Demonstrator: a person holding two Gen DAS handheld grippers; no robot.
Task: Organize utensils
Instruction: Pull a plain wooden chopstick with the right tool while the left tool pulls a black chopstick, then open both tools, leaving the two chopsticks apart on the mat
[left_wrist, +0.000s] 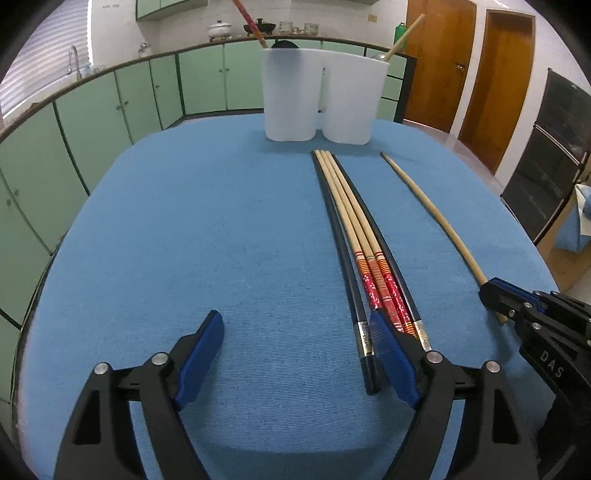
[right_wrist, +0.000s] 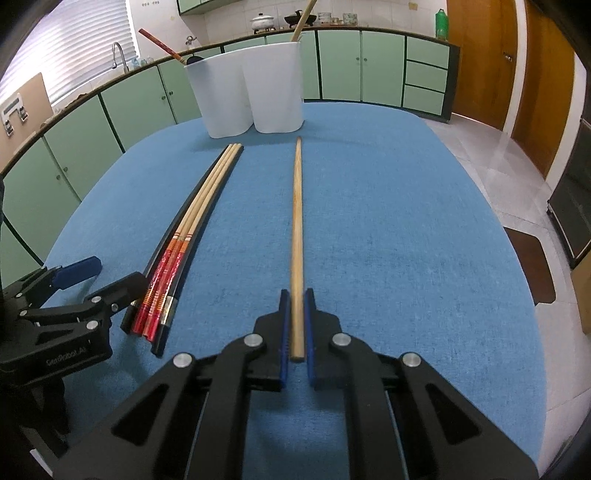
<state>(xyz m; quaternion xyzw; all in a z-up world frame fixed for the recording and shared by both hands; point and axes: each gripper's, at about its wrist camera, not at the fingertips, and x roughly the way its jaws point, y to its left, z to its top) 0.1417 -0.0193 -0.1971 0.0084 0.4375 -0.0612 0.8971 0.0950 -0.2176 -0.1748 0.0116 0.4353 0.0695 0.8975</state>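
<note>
A white two-compartment holder (left_wrist: 321, 99) (right_wrist: 247, 96) stands at the far side of the blue table. A red-patterned chopstick (left_wrist: 249, 18) leans in one compartment and a plain wooden one (left_wrist: 404, 35) in the other. A bundle of chopsticks (left_wrist: 364, 236) (right_wrist: 199, 206), black ones flanking red-patterned bamboo ones, lies on the cloth. My left gripper (left_wrist: 295, 317) (right_wrist: 110, 275) is open at the bundle's near end; its right finger (left_wrist: 391, 354) lies over the red ends, and one black chopstick (left_wrist: 347, 258) is inside the jaws, not pressed. My right gripper (right_wrist: 295, 295) (left_wrist: 495, 295) is shut on a plain wooden chopstick (right_wrist: 297, 221) (left_wrist: 436, 221).
The blue cloth-covered table (left_wrist: 221, 221) (right_wrist: 406, 221) has curved edges on the left and right. Green cabinets (left_wrist: 92, 122) with a counter and sink run behind it. Wooden doors (left_wrist: 436, 62) and a dark oven front (left_wrist: 546, 155) stand to the right.
</note>
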